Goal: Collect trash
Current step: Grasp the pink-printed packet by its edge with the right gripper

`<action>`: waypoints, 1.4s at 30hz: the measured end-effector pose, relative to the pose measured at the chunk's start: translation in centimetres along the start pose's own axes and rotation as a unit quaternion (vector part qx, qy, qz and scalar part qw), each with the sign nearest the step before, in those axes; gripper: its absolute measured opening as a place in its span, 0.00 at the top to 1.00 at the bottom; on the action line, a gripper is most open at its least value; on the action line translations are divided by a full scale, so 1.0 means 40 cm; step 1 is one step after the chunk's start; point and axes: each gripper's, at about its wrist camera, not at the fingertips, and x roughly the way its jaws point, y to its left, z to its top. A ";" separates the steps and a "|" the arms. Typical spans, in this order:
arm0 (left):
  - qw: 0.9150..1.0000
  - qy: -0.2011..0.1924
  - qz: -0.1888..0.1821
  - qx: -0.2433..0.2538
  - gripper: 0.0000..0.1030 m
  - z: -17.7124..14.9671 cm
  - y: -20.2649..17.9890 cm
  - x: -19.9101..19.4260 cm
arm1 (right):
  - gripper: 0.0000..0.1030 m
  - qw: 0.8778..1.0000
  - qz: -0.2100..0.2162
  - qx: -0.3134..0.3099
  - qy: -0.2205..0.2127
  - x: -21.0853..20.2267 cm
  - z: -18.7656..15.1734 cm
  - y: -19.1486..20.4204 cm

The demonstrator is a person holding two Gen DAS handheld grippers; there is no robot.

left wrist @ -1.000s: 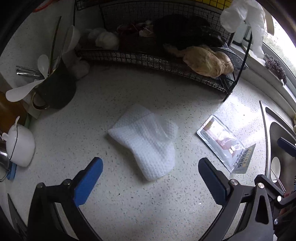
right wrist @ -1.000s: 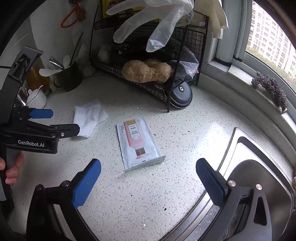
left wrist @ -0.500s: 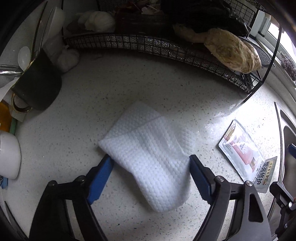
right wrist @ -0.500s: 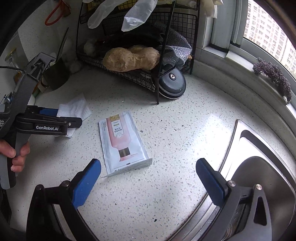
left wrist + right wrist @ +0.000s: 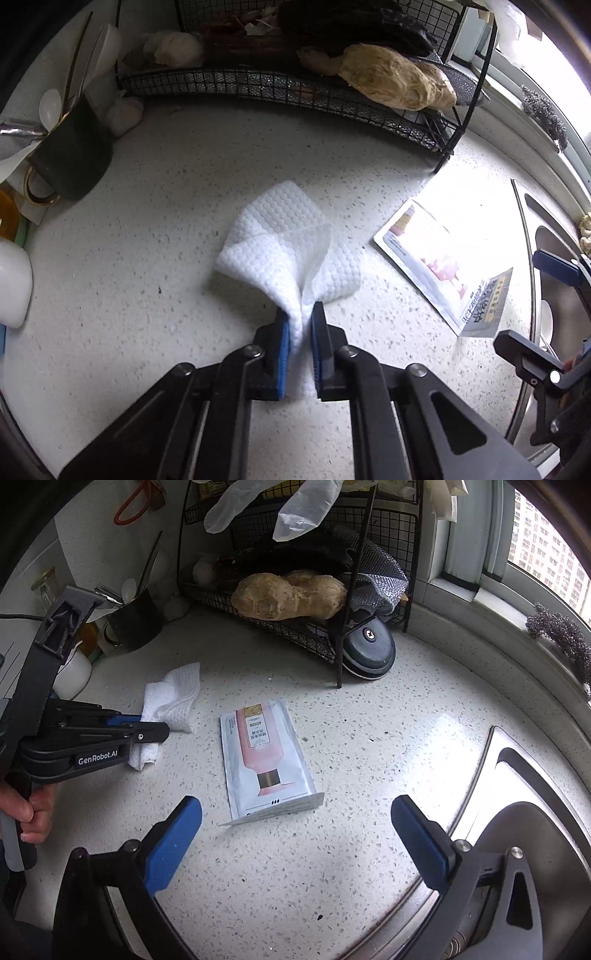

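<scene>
A white textured paper towel [image 5: 288, 243] lies bunched on the speckled counter; it also shows in the right wrist view [image 5: 173, 698]. My left gripper [image 5: 300, 326] is shut on its near part, pinching it between the blue pads; the gripper also shows in the right wrist view [image 5: 147, 727]. A flat white sachet printed with a pink bottle [image 5: 266, 760] lies to the right of the towel, and it shows in the left wrist view [image 5: 443, 266]. My right gripper [image 5: 295, 834] is open and empty, just in front of the sachet's near edge.
A black wire rack [image 5: 295, 602] with a ginger root [image 5: 291, 594] stands at the back. A dark cup of utensils [image 5: 70, 162] is at the left. A round grey lid [image 5: 367, 651] leans under the rack. The steel sink [image 5: 517, 830] lies to the right.
My left gripper closed from open onto the paper towel, bunching it up. My right gripper moved closer to the sachet and stayed open.
</scene>
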 end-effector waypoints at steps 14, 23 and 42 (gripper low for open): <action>0.998 -0.008 0.027 -0.050 0.91 -0.183 -0.070 -0.107 | 0.04 0.979 0.074 -0.189 -0.017 -0.008 -0.007 0.021; 0.998 -0.006 0.034 -0.061 0.91 -0.253 -0.092 -0.138 | 0.43 0.943 0.133 -0.304 0.040 0.071 0.003 0.023; 0.991 -0.019 0.058 -0.119 0.91 -0.437 0.026 -0.261 | 0.52 0.936 0.159 -0.312 0.031 0.002 -0.120 0.228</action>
